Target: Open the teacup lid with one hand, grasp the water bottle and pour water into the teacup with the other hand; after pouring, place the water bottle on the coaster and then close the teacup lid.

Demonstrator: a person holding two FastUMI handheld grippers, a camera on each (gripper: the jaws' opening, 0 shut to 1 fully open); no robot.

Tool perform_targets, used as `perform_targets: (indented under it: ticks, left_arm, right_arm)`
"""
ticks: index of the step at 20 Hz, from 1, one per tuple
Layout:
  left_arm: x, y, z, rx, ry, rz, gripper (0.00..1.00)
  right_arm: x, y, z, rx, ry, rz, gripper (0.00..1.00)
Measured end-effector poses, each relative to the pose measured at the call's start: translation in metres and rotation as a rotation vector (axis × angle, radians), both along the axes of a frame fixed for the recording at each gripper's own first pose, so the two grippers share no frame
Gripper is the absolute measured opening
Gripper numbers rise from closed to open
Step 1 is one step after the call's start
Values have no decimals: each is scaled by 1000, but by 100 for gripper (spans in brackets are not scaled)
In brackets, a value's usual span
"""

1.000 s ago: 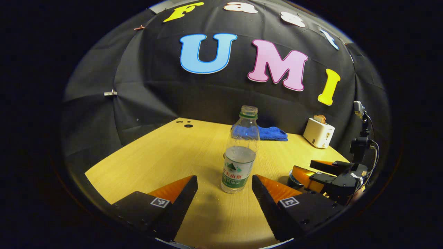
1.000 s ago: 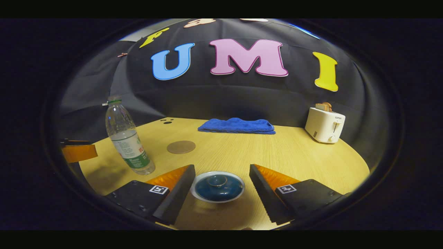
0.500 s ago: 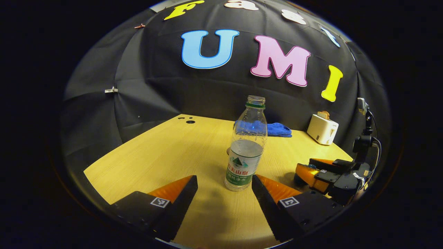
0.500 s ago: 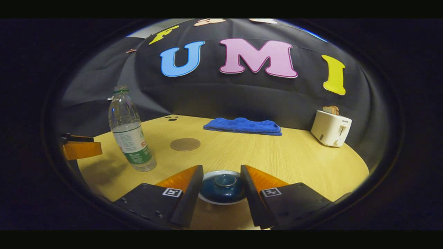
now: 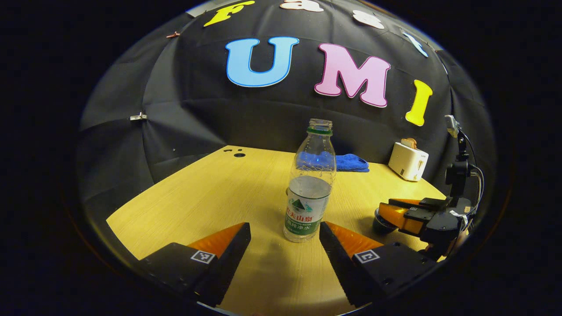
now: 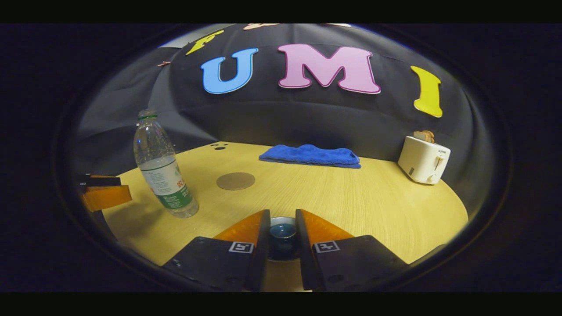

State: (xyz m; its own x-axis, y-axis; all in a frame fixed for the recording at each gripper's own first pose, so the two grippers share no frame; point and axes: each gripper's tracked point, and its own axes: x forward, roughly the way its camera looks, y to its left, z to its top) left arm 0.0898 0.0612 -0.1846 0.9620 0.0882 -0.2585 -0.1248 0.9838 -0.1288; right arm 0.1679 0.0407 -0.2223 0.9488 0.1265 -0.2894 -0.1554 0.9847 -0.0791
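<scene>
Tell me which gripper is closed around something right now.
The right gripper: its fingers have pinched in on the knob of the teacup lid. The left gripper is wide open, with the water bottle standing just ahead, untouched.

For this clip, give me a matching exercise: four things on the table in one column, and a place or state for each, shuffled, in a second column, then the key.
Things
1. water bottle
2. teacup lid
3. coaster
4. toaster

Places or states
A. bare on the table, nothing standing on it
B. at the far right by the booth wall, a slice of bread sticking out
C. upright and uncapped, in front of the open left gripper
D. its knob between the fingers of the right gripper, which have closed in on it

Pairs: 1-C, 2-D, 3-A, 4-B
</scene>
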Motion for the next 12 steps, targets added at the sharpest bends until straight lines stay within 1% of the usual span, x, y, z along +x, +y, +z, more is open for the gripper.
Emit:
perform_targets:
  ticks: [1, 5, 6, 7, 9, 10, 12]
  left_arm:
    - [1, 0, 0, -4, -1, 3, 99]
    - [3, 0, 0, 7, -10, -4, 99]
    - [4, -1, 0, 21, -14, -15, 99]
    - [6, -3, 0, 36, -17, -30, 99]
    - [11, -11, -2, 52, -11, -71, 99]
    - [14, -12, -2, 51, -16, -84, 99]
    - [24, -17, 1, 59, -34, -113, 99]
  right_arm:
    - [-1, 0, 0, 4, 6, 3, 33]
    - [2, 0, 0, 23, 32, 15, 30]
    - [0, 0, 3, 27, 37, 19, 23]
    - [2, 1, 3, 23, 39, 22, 28]
    - [1, 4, 7, 14, 35, 33, 33]
    - [1, 6, 10, 16, 35, 38, 28]
    - [-1, 9, 18, 29, 35, 46, 28]
